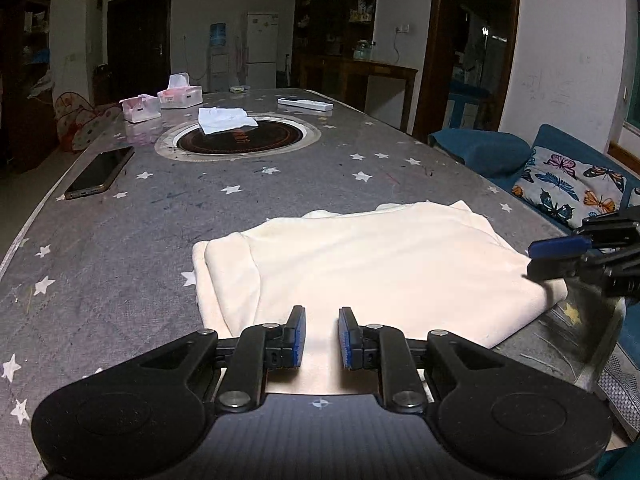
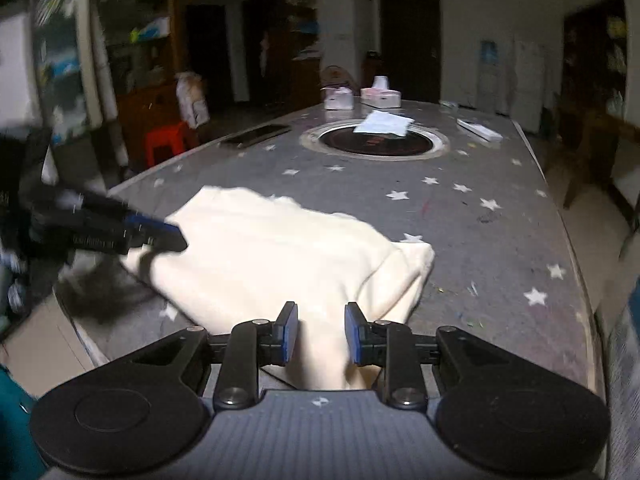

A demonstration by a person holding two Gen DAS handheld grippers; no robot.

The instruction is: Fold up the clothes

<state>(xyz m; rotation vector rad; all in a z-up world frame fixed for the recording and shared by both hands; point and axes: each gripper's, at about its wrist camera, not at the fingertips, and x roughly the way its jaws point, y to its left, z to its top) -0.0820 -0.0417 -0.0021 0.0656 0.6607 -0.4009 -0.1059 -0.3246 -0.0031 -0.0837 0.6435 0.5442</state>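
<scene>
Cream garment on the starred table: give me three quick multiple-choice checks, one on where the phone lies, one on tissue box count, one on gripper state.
1. Where does the phone lie relative to the cream garment in the left wrist view?
A. far left
B. on top of it
C. far right

2. How many tissue boxes stand at the table's far end?
A. one
B. two
C. four

3. How are the left gripper fingers set?
A. clamped on cloth
B. apart over the garment's near edge
C. out of view

Answers: 1 A, it lies by the left table edge. 2 B, two pale boxes side by side. 3 B, a gap shows between the blue pads.
</scene>
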